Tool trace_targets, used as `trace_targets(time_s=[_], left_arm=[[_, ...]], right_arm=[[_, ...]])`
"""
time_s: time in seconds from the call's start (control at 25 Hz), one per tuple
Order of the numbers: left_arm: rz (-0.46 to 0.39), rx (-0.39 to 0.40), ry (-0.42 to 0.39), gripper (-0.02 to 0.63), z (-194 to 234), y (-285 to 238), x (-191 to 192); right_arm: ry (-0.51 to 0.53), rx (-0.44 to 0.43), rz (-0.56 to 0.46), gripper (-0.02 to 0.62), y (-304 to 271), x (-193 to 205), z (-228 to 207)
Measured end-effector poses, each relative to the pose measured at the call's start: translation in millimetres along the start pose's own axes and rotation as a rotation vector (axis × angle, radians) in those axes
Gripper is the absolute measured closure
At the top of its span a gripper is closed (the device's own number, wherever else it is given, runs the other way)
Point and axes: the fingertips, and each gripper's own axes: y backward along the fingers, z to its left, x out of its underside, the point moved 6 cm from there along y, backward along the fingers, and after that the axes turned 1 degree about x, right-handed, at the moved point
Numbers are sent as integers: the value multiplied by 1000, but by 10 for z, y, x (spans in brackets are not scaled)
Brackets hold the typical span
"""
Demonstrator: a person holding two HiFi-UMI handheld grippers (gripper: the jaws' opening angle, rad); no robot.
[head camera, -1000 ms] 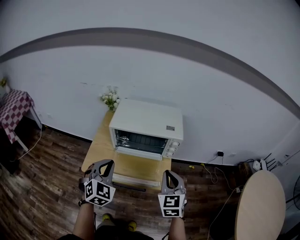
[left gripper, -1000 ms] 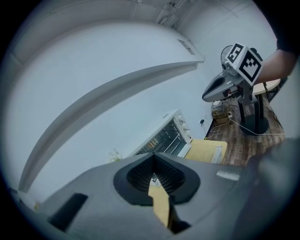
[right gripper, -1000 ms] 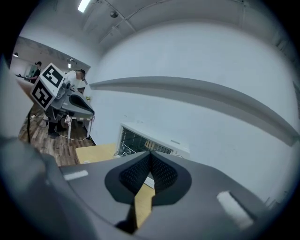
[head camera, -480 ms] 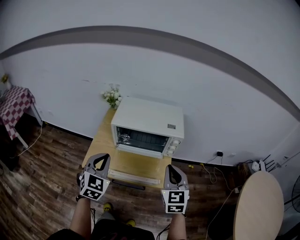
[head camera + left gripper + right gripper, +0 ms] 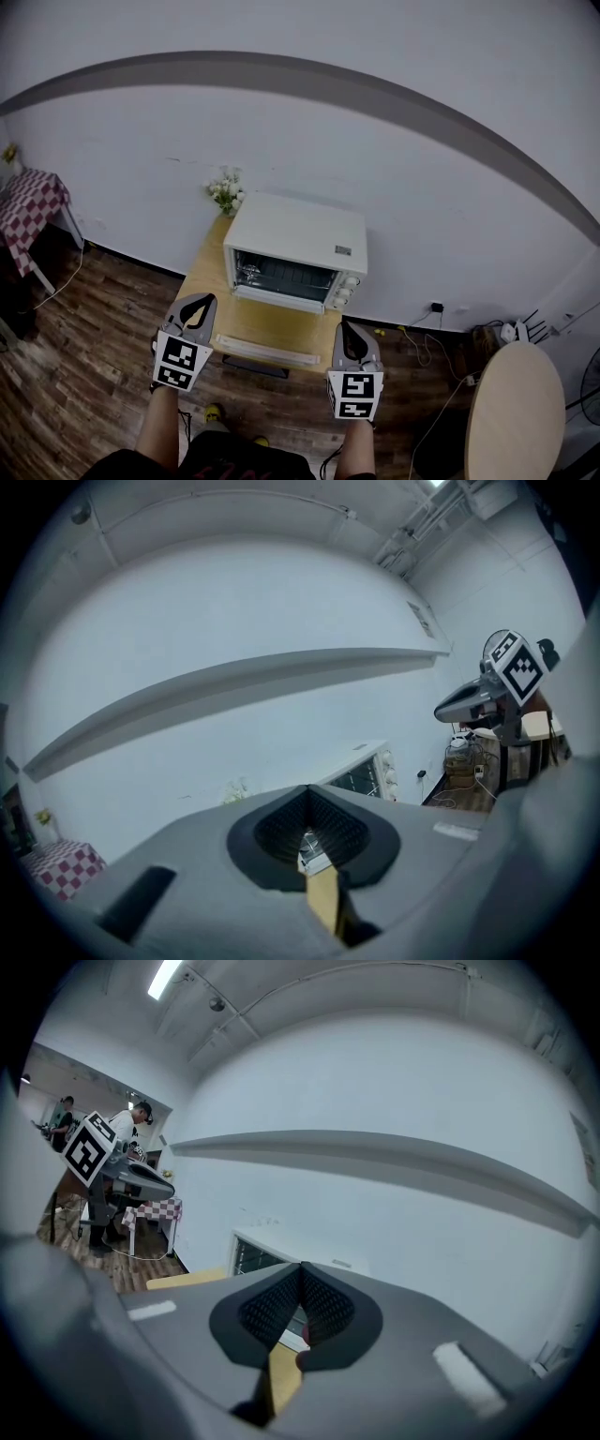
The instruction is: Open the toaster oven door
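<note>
A white toaster oven (image 5: 298, 244) stands on a wooden table (image 5: 202, 286) against the wall. Its dark inside shows, and its door seems to lie folded down toward me, with a pale edge (image 5: 267, 350) and a dark handle (image 5: 253, 369). My left gripper (image 5: 198, 300) hovers at the table's front left corner, shut and empty. At the front right my right gripper (image 5: 349, 326) is also shut and empty. The oven (image 5: 361, 775) shows beyond the closed left gripper (image 5: 307, 791), and the oven (image 5: 251, 1255) lies beyond the closed right gripper (image 5: 302, 1267).
A small vase of flowers (image 5: 223, 192) stands behind the oven's left corner. A table with a checked cloth (image 5: 28, 211) is at the far left, and a round wooden table (image 5: 516, 412) at the lower right. Cables and a wall plug (image 5: 439, 323) lie on the floor.
Both grippers have risen. The left one rolled and shifted up along the table's left side. Both stay shut.
</note>
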Motion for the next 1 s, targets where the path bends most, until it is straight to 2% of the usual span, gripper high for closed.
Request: trace_targets(time_s=[0.44,0.64,0.76,1.0], left_arm=[[-45,-16,15,607,112,45,-68],[-47,-13,4,607,93,59,-65],[-43,-13,-11,607,88,72,-58],[-53,-17,10,607,104,92,-49]], right_arm=[[-4,26,-5,598,-7,-62,-15],[-65,38,-9,598,2,-86,-45],[-48,48,-3,598,3,-98,-47],[-36,48,-4,598,18,-73,-31]])
